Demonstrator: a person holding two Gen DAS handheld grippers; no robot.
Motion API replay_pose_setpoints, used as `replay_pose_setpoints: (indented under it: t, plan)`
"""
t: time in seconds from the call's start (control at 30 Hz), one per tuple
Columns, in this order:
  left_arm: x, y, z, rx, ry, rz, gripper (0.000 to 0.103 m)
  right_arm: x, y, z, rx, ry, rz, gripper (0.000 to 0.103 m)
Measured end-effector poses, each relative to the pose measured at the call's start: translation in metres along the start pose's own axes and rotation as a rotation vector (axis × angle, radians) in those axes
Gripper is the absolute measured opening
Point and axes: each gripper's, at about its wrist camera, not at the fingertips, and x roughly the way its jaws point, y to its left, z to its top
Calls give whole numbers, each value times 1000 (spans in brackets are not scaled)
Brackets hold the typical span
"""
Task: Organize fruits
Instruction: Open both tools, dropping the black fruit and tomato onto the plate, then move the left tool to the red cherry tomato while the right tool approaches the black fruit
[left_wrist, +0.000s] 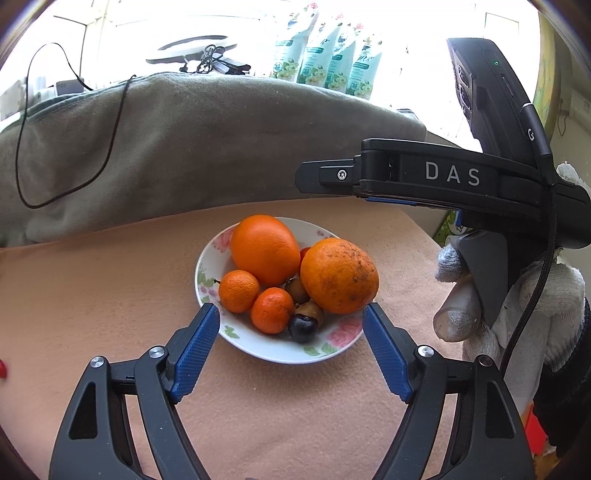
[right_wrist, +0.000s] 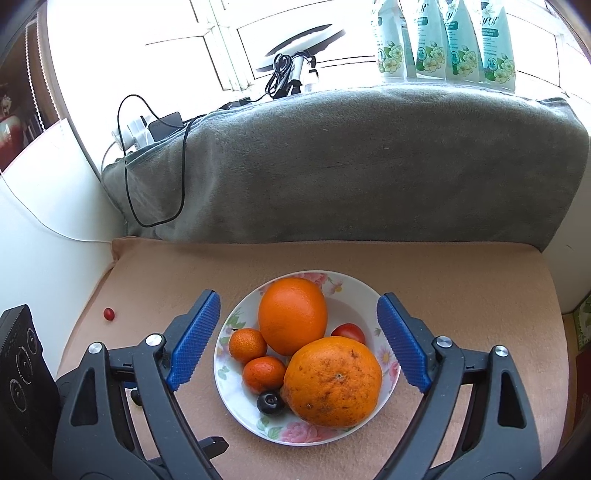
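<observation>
Left hand-held gripper (left_wrist: 291, 314), left wrist view: released, jaws spread wide, grasping nothing, poised low over the near rim of the floral plate (left_wrist: 210, 258). The plate sits at the centre of the peach cloth-covered counter (left_wrist: 92, 295). On it: a smooth large orange (left_wrist: 264, 249) at 12 o'clock, a speckled large orange (left_wrist: 340, 275) at 3 o'clock, two mandarins (left_wrist: 238, 290) at 8 o'clock, a dark plum (left_wrist: 303, 326) at 6 o'clock, with small brownish fruits (left_wrist: 296, 290) wedged between. The right hand-held gripper (left_wrist: 306, 176) enters from 3 o'clock, above the plate.

Right wrist view: right hand-held gripper (right_wrist: 297, 314) likewise released, empty, jaws straddling the plate from above. A red tomato (right_wrist: 349, 332) shows behind the speckled orange. One small red fruit (right_wrist: 109, 313) lies alone on the counter at 9 o'clock, well apart from the plate.

Assessment: nearly all the fruit is gathered on the plate. The stray red fruit appears to be the one item outstanding.
</observation>
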Motion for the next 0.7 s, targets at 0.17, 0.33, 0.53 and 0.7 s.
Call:
replay_pose_setpoints:
  t: [0.17, 0.33, 0.53, 0.7]
  plan:
    - [-6, 0, -2, -1, -12, 9, 80, -7, 2, -2, 8, -21, 13, 89]
    - [-14, 3, -6, -3, -28, 22, 80, -18, 9, -7, -10, -51, -6, 89]
    - [-27, 13, -11, -20, -47, 28, 80, -35, 18, -14, -15, -112, -10, 89]
    - [-40, 25, -15, -46, -63, 41, 80, -46, 23, -20, 13, -143, 4, 89]
